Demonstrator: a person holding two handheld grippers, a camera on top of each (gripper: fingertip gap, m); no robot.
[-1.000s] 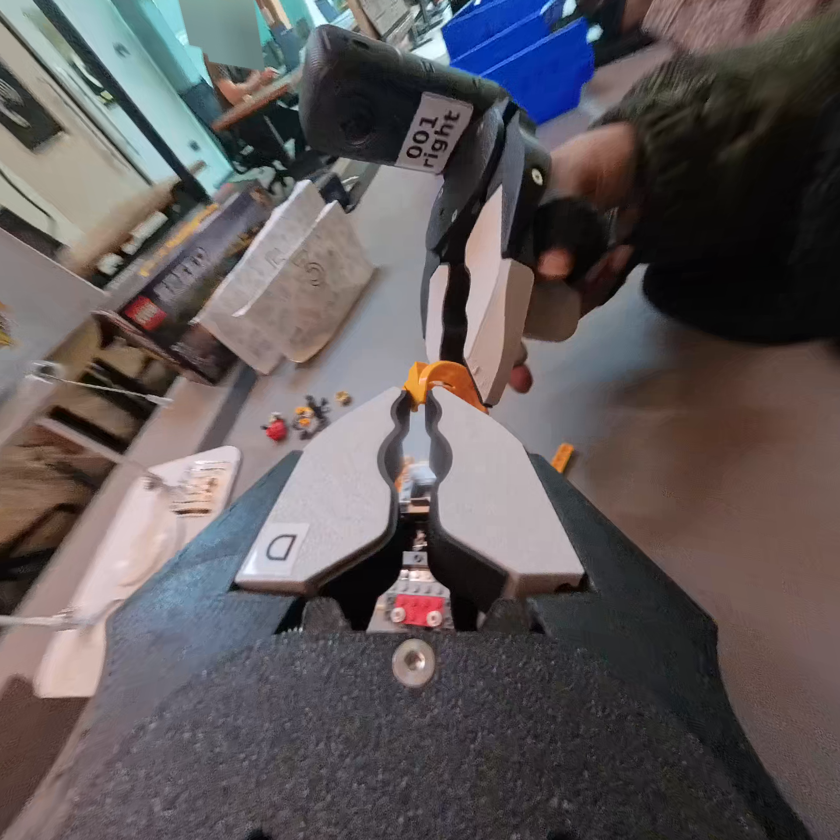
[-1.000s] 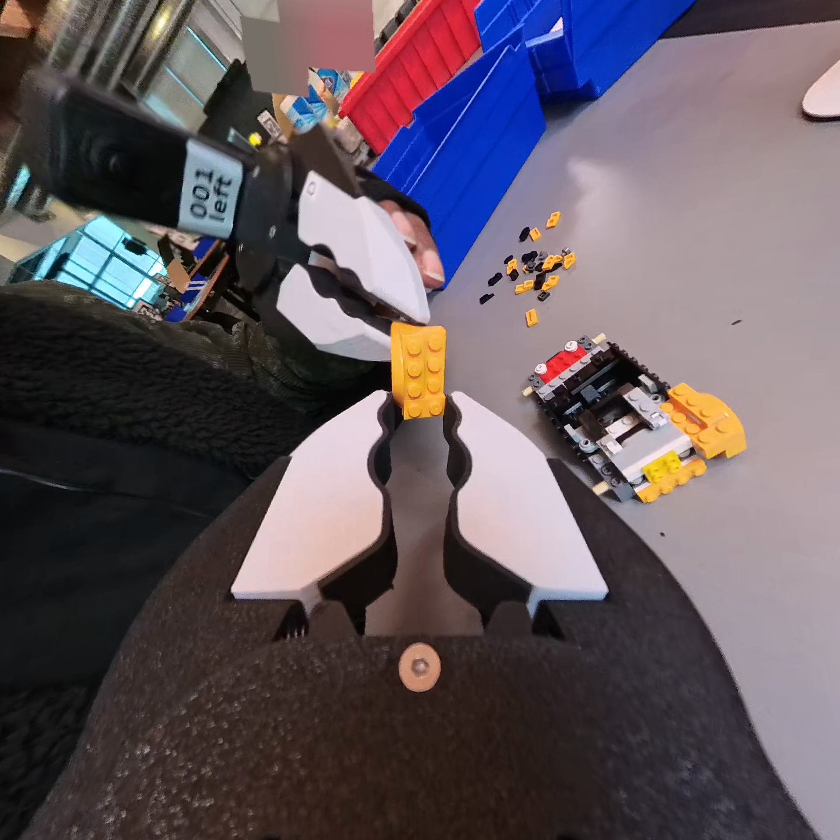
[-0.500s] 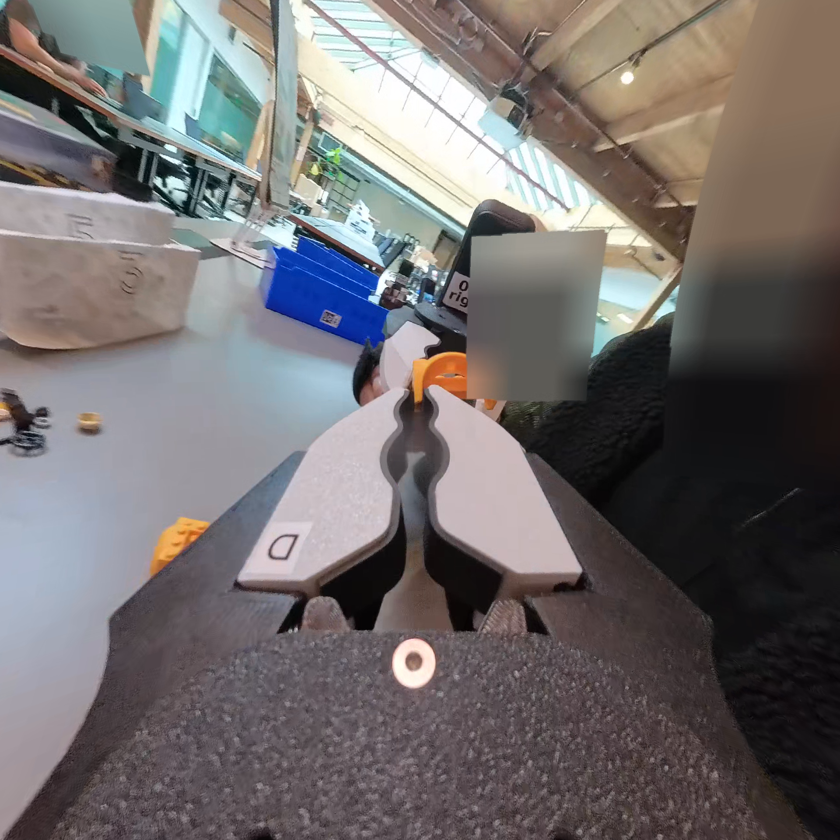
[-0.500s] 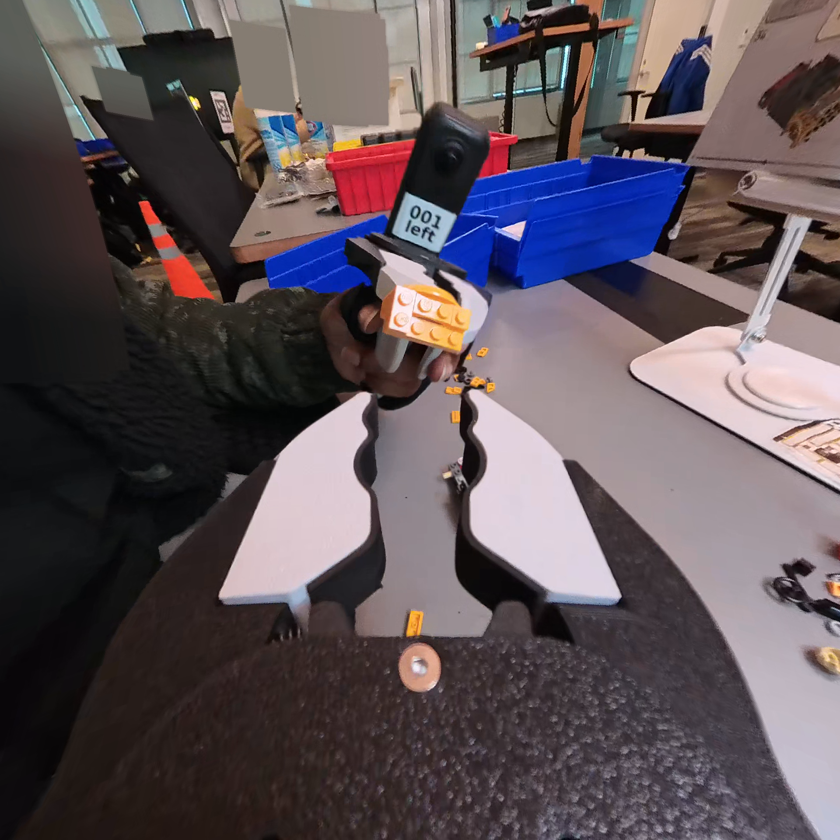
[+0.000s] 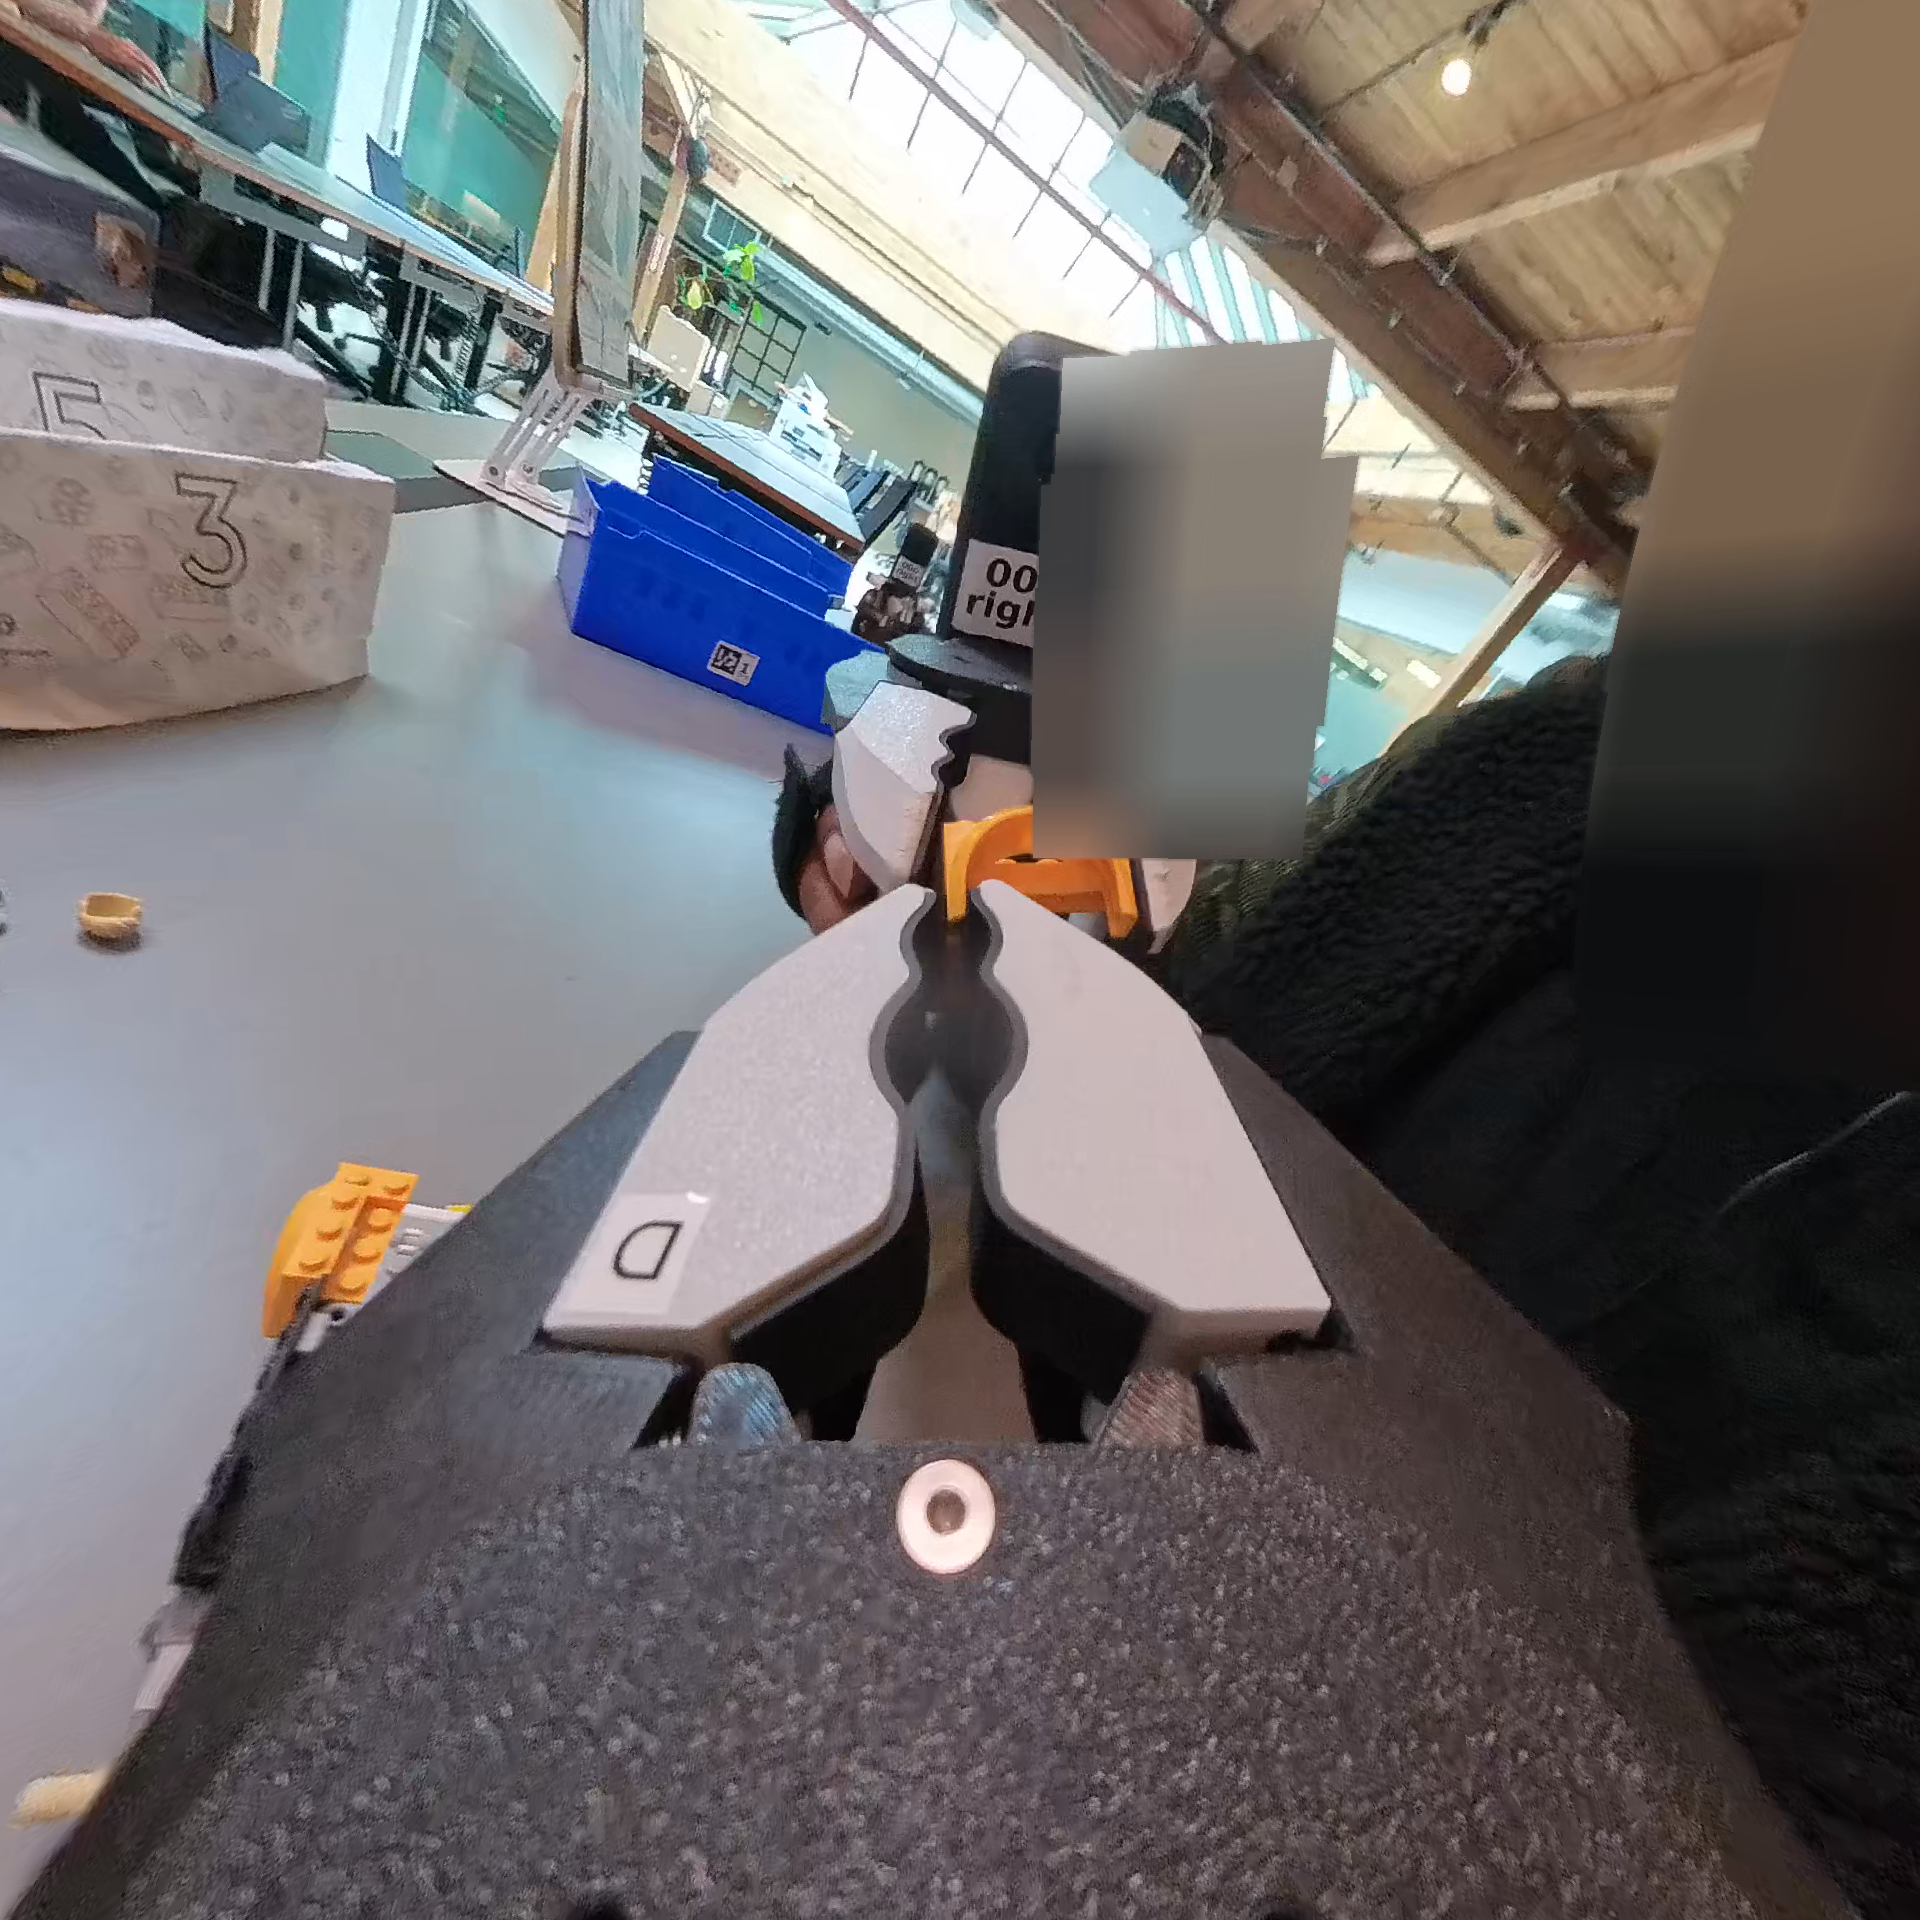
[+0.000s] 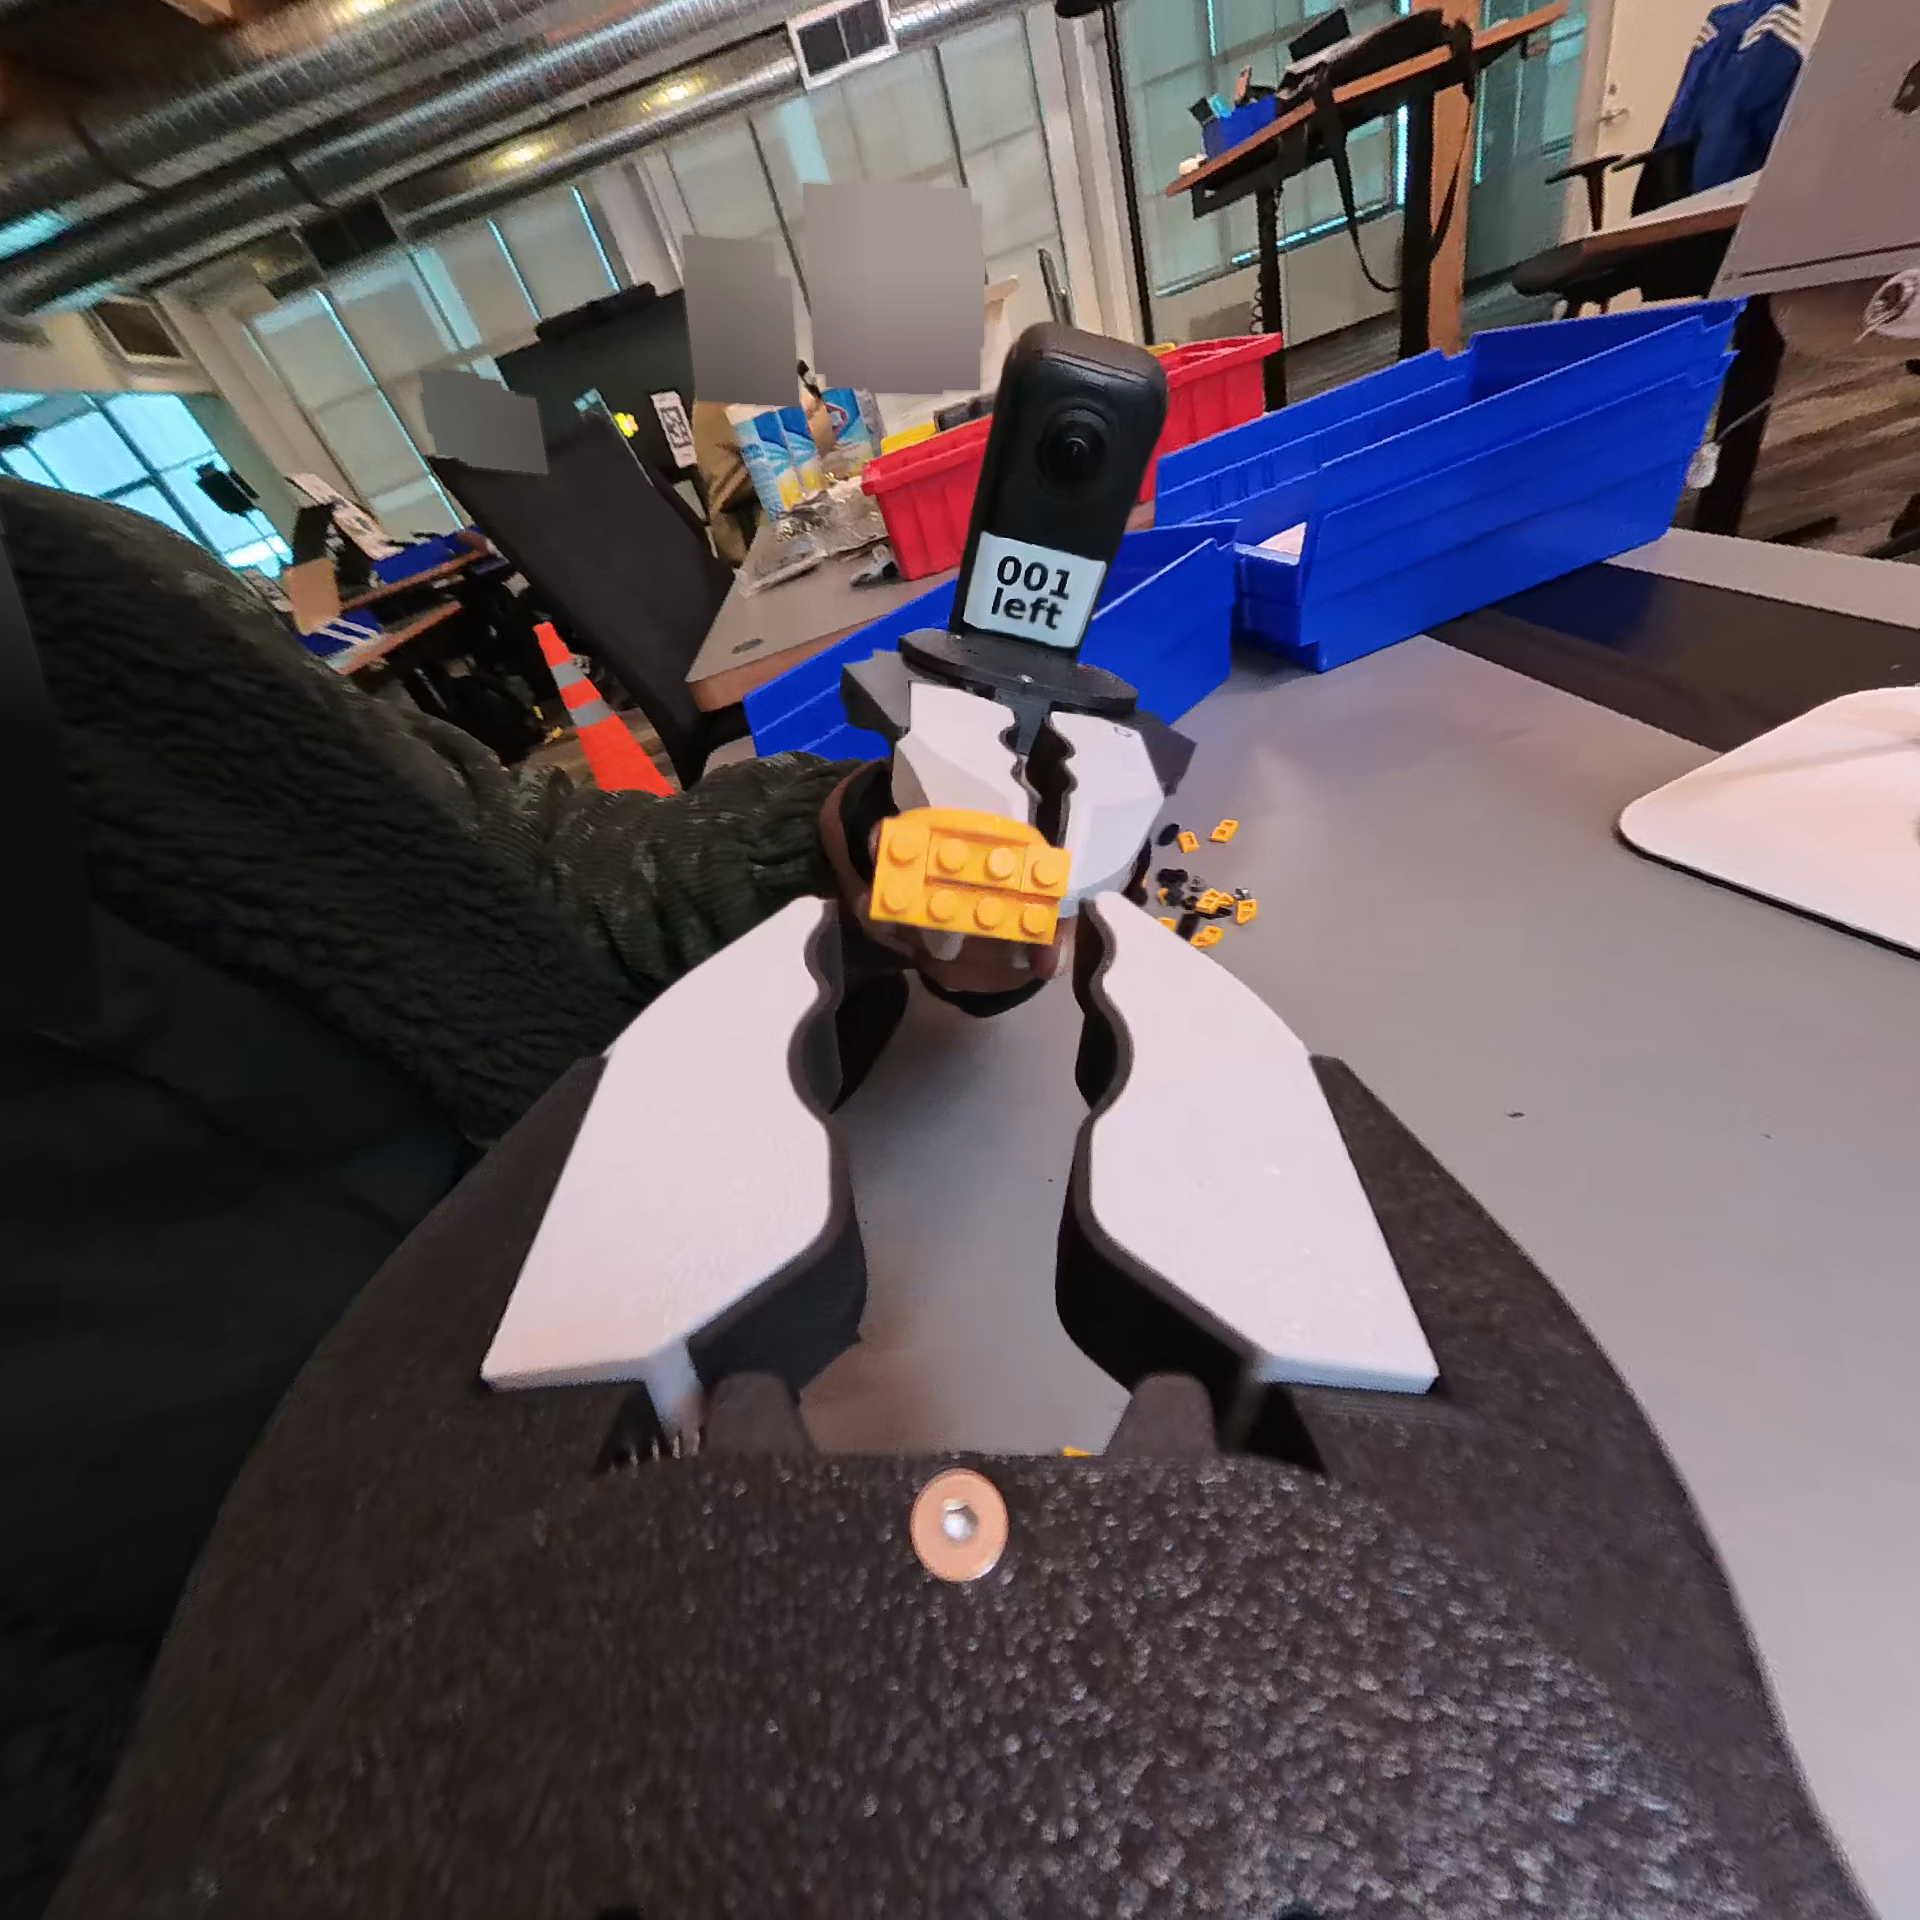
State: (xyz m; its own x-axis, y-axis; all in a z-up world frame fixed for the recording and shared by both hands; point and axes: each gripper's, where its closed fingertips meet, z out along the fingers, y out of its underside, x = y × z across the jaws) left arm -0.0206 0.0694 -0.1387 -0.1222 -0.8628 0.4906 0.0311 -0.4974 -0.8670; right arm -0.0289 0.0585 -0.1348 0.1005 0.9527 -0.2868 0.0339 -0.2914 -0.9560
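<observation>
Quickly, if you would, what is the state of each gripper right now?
Left gripper: closed on the thin edge of an orange brick piece.
Right gripper: open, holding nothing; the piece sits just ahead of its fingertips.

Pale grey fingers, speckled black gripper body, dark fleece sleeve.

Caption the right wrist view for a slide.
Open right gripper faces the left gripper, which is shut on an orange brick piece above a grey table.
</observation>
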